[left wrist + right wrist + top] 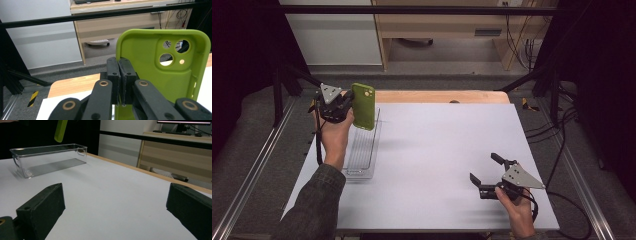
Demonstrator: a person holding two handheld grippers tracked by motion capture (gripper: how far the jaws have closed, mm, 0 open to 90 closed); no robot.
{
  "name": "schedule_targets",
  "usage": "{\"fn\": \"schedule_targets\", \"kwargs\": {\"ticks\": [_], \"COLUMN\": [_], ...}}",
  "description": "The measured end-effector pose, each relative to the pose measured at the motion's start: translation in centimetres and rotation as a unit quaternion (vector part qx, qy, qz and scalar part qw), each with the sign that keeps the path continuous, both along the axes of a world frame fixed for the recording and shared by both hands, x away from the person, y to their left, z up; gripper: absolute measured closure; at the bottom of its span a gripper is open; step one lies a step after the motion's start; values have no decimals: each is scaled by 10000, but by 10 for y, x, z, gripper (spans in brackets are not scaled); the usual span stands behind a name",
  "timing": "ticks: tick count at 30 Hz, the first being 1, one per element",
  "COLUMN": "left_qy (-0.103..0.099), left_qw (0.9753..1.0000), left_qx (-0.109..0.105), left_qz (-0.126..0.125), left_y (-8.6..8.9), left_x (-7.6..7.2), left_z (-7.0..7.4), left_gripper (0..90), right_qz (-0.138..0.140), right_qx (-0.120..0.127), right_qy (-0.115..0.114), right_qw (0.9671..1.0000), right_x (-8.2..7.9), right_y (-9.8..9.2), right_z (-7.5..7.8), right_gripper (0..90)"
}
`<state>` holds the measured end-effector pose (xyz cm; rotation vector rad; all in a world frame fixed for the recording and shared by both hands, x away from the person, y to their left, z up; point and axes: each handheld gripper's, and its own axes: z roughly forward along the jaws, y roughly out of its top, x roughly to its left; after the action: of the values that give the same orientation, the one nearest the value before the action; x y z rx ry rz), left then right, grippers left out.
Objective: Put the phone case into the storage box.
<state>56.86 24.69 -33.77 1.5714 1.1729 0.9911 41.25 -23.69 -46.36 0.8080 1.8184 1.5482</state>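
Phone case [363, 106] upright above clear bin [362, 150] | left gripper [343, 106] raised, jaws clamping it | right gripper [484, 172] low, jaws apart

We are seeing the lime-green silicone phone case [60, 130] being cut off by the top edge, and the clear plastic tray [362, 150] partly hiding behind it.

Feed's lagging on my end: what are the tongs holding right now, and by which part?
The left tongs are shut on the green phone case, pinching its side edge, above the clear bin. The right tongs are open and hold nothing.
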Motion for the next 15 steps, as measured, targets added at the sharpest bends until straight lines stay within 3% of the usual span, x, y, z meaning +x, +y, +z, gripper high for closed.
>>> {"fn": "schedule_targets", "kwargs": {"ticks": [15], "left_qy": [70], "left_qw": [9998], "left_qx": [-161], "left_qz": [89], "left_y": [6], "left_x": [9], "left_z": [-8], "left_gripper": [873], "right_qz": [-27], "right_qx": [-45], "right_qy": [30], "right_qw": [10000], "right_x": [1], "right_y": [1], "right_z": [-2], "right_gripper": [22]}}
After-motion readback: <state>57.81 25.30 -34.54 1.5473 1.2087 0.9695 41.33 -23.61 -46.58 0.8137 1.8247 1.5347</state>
